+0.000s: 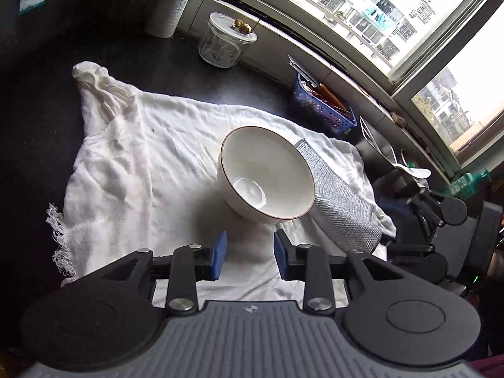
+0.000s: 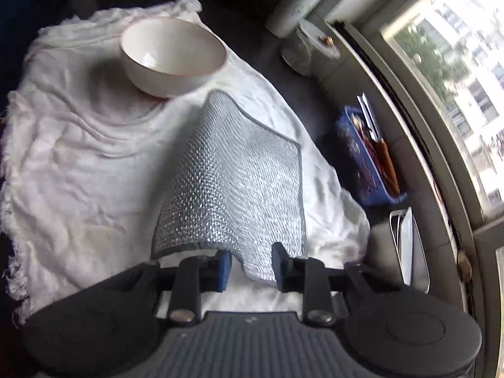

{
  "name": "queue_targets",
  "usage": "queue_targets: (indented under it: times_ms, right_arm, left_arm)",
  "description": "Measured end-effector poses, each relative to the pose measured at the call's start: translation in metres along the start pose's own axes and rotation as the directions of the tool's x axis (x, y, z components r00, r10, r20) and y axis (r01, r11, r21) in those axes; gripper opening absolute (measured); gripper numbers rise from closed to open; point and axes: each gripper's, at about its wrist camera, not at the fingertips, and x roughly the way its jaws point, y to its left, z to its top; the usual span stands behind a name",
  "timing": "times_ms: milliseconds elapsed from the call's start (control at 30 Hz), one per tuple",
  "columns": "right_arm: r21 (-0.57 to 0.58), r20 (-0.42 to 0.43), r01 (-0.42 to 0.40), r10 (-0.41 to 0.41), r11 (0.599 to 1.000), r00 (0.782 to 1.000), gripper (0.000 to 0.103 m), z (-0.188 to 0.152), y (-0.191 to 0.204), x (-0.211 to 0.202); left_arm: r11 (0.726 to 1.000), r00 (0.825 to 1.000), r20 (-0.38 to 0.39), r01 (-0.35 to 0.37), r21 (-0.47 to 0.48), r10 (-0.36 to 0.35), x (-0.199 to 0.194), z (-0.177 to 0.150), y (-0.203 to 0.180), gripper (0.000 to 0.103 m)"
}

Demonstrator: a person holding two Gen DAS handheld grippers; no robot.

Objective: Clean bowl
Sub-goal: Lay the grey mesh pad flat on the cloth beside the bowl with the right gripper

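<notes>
silver mesh scrub cloth, 1 piece, near edge between the spread jaws of the right gripper; grip not confirmed. left gripper jaws apart, empty, just short of 1 white bowl on the white towel. beyond: 1 glass jar, 1 blue basket, 1 paper roll.

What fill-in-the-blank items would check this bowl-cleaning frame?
1. The bowl stands on a white ____.
2. The silver mesh pad lies between the open pads of the ____ gripper.
3. The left gripper is open and holds ____.
4. The basket by the window is ____ in colour.

Missing words: cloth; right; nothing; blue
</notes>
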Motion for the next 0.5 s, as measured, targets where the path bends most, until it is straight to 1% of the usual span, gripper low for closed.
queue_targets:
  times_ms: [33, 67, 100, 133, 200, 233, 267, 367, 400, 433, 467, 500]
  right_arm:
    - [-0.098, 0.034, 0.051, -0.048, 0.994, 0.998, 0.074, 0.000, 0.013, 0.000]
    - [-0.193, 0.073, 0.104, -0.092, 0.976, 0.993, 0.074, 0.001, 0.026, -0.001]
    - [-0.249, 0.085, 0.102, -0.083, 0.963, 0.993, 0.074, 0.000, 0.033, 0.000]
    - [-0.300, 0.093, 0.094, -0.069, 0.949, 0.993, 0.071, -0.002, 0.039, 0.002]
    - [-0.351, 0.107, 0.073, -0.038, 0.934, 0.994, 0.071, -0.001, 0.046, 0.005]
    - [-0.365, 0.121, 0.080, -0.038, 0.927, 0.992, 0.071, 0.000, 0.049, 0.007]
    - [-0.394, 0.146, 0.092, -0.036, 0.915, 0.989, 0.071, 0.003, 0.055, 0.008]
    - [-0.422, 0.205, 0.092, -0.004, 0.902, 0.979, 0.070, 0.010, 0.064, 0.007]
    - [-0.428, 0.216, 0.085, 0.011, 0.900, 0.976, 0.065, 0.014, 0.067, 0.007]
    - [-0.435, 0.226, 0.077, 0.026, 0.897, 0.974, 0.058, 0.017, 0.069, 0.007]
    - [-0.438, 0.226, 0.071, 0.034, 0.896, 0.973, 0.052, 0.020, 0.071, 0.008]
    - [-0.437, 0.212, 0.042, 0.058, 0.898, 0.976, 0.035, 0.025, 0.071, 0.010]
  left_arm:
    - [1.000, 1.000, 0.001, 0.000, -0.006, 0.000, -0.001, 0.000, 0.002, 0.031]
    - [1.000, 1.000, 0.003, 0.001, -0.015, -0.001, -0.003, 0.000, 0.005, 0.031]
    - [1.000, 1.000, 0.005, 0.001, -0.024, -0.001, -0.005, 0.000, 0.008, 0.031]
    - [0.999, 1.000, 0.007, 0.002, -0.034, -0.002, -0.007, 0.000, 0.010, 0.032]
    - [0.999, 1.000, 0.009, 0.001, -0.046, 0.000, -0.011, 0.000, 0.014, 0.032]
    - [0.999, 1.000, 0.011, -0.003, -0.050, 0.004, -0.013, 0.000, 0.017, 0.033]
    - [0.998, 1.000, 0.016, -0.011, -0.059, 0.012, -0.017, 0.000, 0.020, 0.037]
    - [0.995, 1.000, 0.025, -0.014, -0.097, 0.016, -0.021, 0.000, 0.028, 0.039]
    - [0.994, 1.000, 0.027, -0.011, -0.111, 0.014, -0.021, 0.000, 0.031, 0.039]
    - [0.992, 1.000, 0.029, -0.007, -0.125, 0.011, -0.021, 0.000, 0.033, 0.039]
    - [0.990, 0.999, 0.032, -0.001, -0.138, 0.006, -0.021, 0.000, 0.036, 0.039]
    - [0.989, 0.999, 0.036, 0.004, -0.148, 0.001, -0.021, 0.001, 0.037, 0.039]
